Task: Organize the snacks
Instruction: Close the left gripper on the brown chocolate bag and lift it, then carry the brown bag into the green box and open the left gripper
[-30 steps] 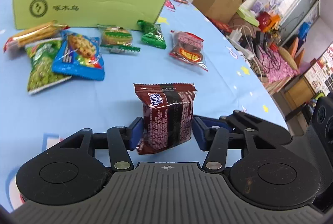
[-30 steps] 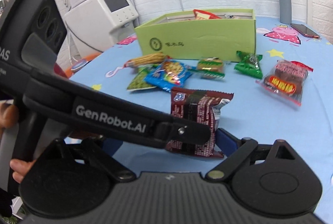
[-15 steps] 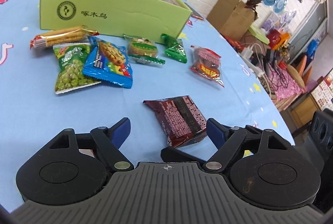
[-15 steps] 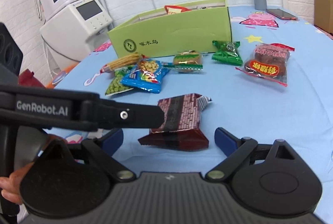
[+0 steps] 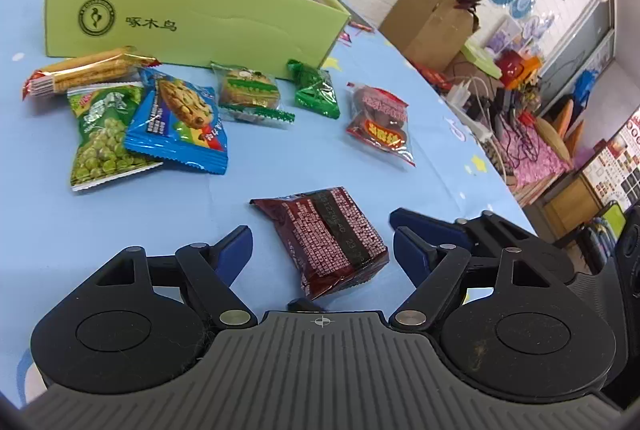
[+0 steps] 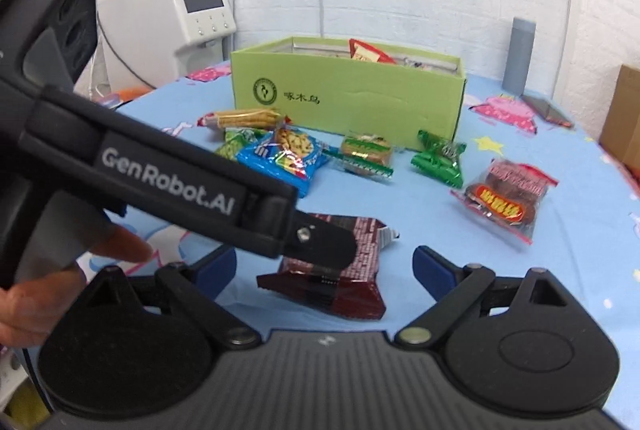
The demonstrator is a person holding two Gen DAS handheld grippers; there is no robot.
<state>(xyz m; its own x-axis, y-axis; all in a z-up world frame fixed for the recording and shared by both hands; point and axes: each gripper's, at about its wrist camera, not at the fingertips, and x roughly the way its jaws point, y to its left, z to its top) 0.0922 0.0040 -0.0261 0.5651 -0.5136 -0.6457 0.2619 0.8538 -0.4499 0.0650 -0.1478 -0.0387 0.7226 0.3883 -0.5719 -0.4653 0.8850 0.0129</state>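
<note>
Seven packets lie loose on the blue table as I work both grippers over the snacks. From the left: a stick roll, a pea bag, a blue cookie pack, a round biscuit, a green sachet, a red cake pack. Behind them stands the green box, open-topped and already holding a few packets.

Nearest me, the brown pack lies flat on the cloth. My left gripper is spread wide around it, blue pads on either side and neither touching. My right gripper is spread too, with the same pack lying between and ahead of its pads; part of the left tool crosses that view and hides the pack's top.

I judge this the pick-up step for the brown pack, not yet gripped. Next calls for one gripper to close across the pack's narrow sides, lift it clear of the row and carry it over the box wall; the foil looks slick, so a firm, centred pinch seems wise.
</note>
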